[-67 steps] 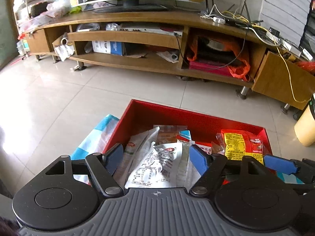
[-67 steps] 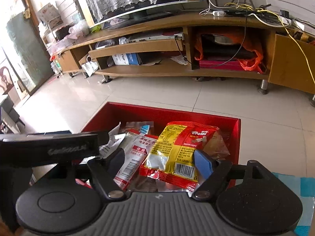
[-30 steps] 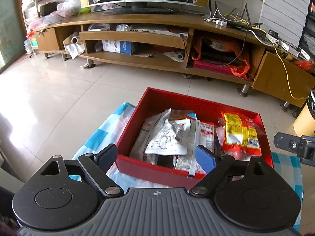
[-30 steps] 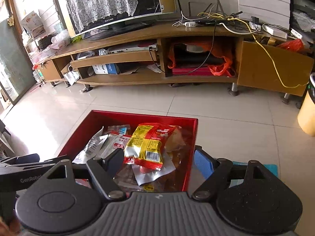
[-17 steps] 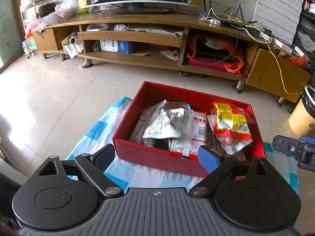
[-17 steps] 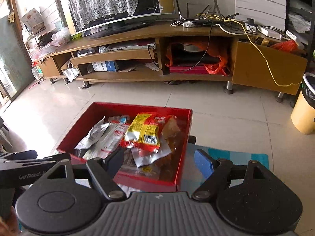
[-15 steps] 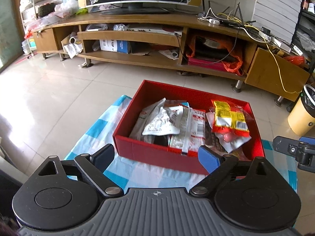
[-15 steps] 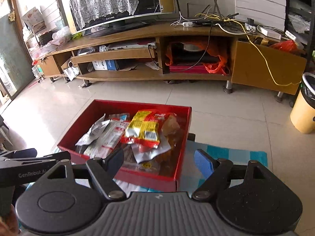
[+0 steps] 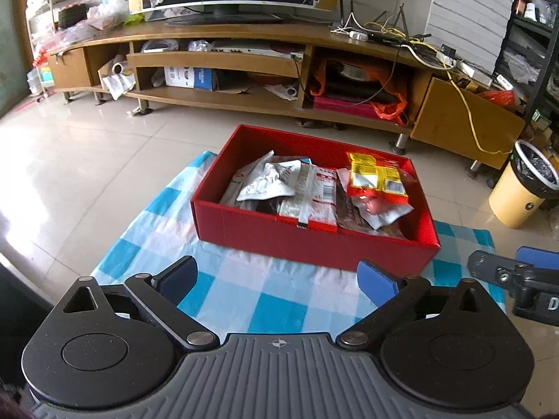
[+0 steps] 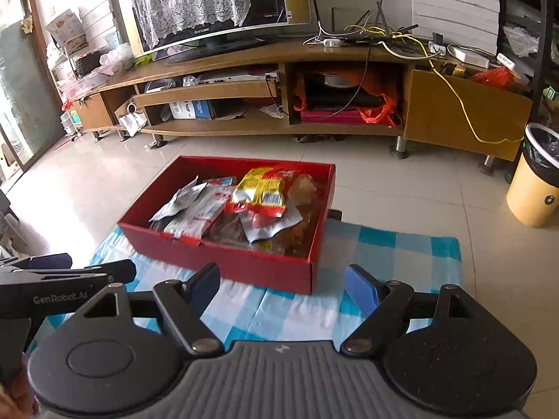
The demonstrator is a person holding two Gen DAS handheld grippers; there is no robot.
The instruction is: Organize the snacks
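A red box (image 9: pixel 307 241) (image 10: pixel 223 265) sits on a blue and white checked cloth (image 9: pixel 244 289) (image 10: pixel 384 255). It holds several snack packets: a yellow and red packet (image 9: pixel 375 178) (image 10: pixel 260 186) on the right, a silver packet (image 9: pixel 270 183) (image 10: pixel 180 200) on the left, and white and red sachets (image 9: pixel 312 190) between them. My left gripper (image 9: pixel 277 276) is open and empty, held back from the box's near wall. My right gripper (image 10: pixel 283 284) is open and empty, in front of the box's near right corner. It also shows at the right edge of the left wrist view (image 9: pixel 517 269).
A long wooden TV stand (image 9: pixel 279 66) (image 10: pixel 279 80) with a TV and cluttered shelves runs along the back. A yellow waste bin (image 9: pixel 524 185) (image 10: pixel 534 181) stands on the tiled floor at the right.
Both grippers have pulled back and up from the box. The packets they hovered over now lie in the box, and more of the checked cloth shows in front.
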